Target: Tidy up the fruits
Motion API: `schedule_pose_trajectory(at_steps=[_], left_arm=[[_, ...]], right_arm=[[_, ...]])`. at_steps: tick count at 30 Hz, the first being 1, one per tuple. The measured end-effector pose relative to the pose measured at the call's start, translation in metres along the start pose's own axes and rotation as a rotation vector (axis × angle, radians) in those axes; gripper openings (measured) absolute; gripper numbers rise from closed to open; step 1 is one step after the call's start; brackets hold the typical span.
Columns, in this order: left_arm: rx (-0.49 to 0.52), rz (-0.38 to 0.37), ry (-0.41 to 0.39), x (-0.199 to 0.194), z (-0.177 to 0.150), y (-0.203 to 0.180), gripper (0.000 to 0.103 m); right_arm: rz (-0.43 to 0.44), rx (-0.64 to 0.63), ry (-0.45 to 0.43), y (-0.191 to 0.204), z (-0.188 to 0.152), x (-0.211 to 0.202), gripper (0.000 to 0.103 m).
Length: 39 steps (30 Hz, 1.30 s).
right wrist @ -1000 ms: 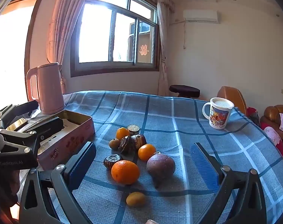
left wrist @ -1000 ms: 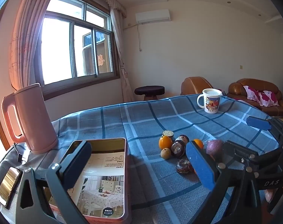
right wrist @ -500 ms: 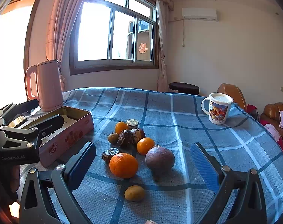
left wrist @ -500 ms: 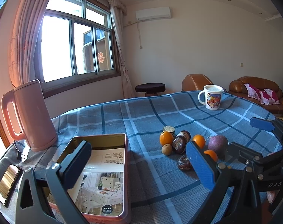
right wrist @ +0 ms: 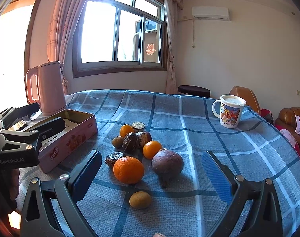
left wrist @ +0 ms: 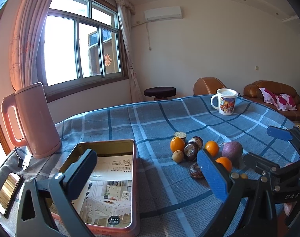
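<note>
Left gripper (left wrist: 148, 175): jaws spread wide, nothing between them; it hangs over the near end of the tin, pads clear of it.
Right gripper (right wrist: 151, 177): jaws wide apart and empty, low over the cloth, with the large orange and the purple fruit lying between its pads.
Fruit cluster: on the blue checked tablecloth (right wrist: 189, 118), right of the tin and apart from it.
Right-wrist view only: the large orange (right wrist: 128, 169) and the purple fruit (right wrist: 167, 165) show whole, just beside each other; a small brownish fruit (right wrist: 140, 199) lies nearest the camera, alone.
Left-wrist view only: the inside of the tin (left wrist: 128, 177) shows, lined with a printed sheet and holding no fruit; a phone (left wrist: 7, 191) lies at the table's near left edge.
Both views: a pink kettle (right wrist: 49, 88) stands behind the tin; a white mug (right wrist: 230, 110) stands at the far right, well apart from the fruit.
Dark round fruits (right wrist: 131, 142): bunched at the cluster's middle, touching.
</note>
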<state>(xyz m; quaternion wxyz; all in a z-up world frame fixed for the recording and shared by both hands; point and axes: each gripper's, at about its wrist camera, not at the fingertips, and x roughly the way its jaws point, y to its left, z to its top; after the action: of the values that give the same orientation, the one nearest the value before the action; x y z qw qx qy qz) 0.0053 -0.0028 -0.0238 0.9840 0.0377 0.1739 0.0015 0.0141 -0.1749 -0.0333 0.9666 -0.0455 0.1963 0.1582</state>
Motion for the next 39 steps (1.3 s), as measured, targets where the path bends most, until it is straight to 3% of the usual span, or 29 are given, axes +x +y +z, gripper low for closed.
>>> schedule_pose_trajectory(at_steps=[27,39], left_arm=[[0.000,0.000,0.000,0.000,-0.001,0.000,0.103],[0.011,-0.039,0.038,0.005,-0.012,-0.009,0.103]], right_arm=[[0.005,0.007,0.007,-0.004,-0.005,0.000,0.102],[0.021,-0.008,0.063,-0.006,-0.022,0.005,0.101]])
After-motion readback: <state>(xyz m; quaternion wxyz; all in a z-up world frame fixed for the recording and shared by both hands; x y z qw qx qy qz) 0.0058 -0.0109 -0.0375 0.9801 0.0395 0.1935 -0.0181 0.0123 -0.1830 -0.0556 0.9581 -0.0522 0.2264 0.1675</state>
